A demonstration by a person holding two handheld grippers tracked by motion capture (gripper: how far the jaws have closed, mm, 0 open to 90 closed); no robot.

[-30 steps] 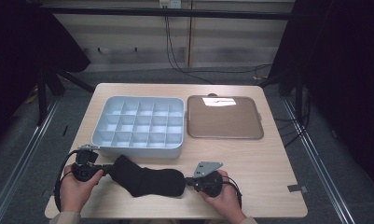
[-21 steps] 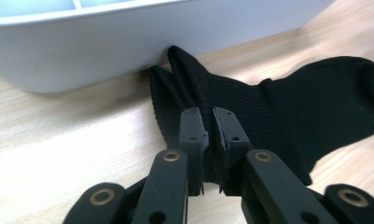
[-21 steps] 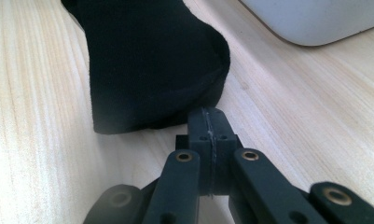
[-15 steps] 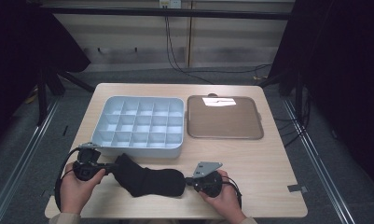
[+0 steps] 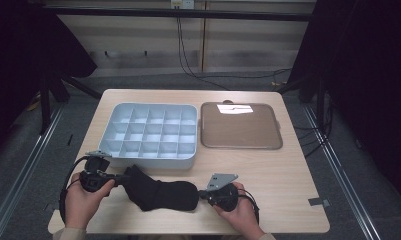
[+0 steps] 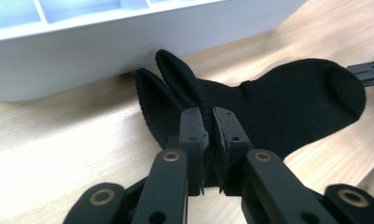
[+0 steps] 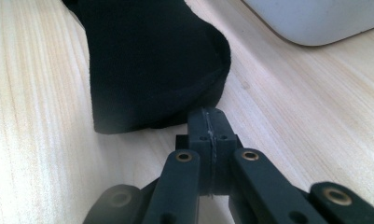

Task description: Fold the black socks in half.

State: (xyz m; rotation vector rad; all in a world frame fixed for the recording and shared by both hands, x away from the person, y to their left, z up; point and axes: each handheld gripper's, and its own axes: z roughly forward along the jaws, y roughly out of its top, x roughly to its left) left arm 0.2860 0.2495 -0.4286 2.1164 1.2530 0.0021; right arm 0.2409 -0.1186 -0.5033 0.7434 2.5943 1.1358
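Hardly anything has shifted since a second ago: both hands sit where they were at the near edge of the table (image 5: 298, 165), and the black sock (image 5: 160, 194) lies stretched between them just as before.

On the left, the left gripper (image 6: 208, 122) has its jaws nearly together, clamped on the ribbed cuff end of the sock, with cloth pinched in the narrow gap between the pads. From above, that left gripper (image 5: 119, 176) reaches in from the person's left hand (image 5: 80, 200), just in front of the white compartment tray (image 5: 153, 132).

On the right, the right gripper (image 7: 209, 122) is fully closed, pad against pad, its tips right at the sock's toe end (image 7: 152, 65). Whether any fabric is caught between them I can't make out; the seam looks bare. From above, the right gripper (image 5: 204, 192) sits against the sock's rounded toe, held by the right hand (image 5: 240, 212).

The sock rests flat on the wood, just in front of the compartment tray. Beside that tray, further right, sits the brown tray (image 5: 240, 146).
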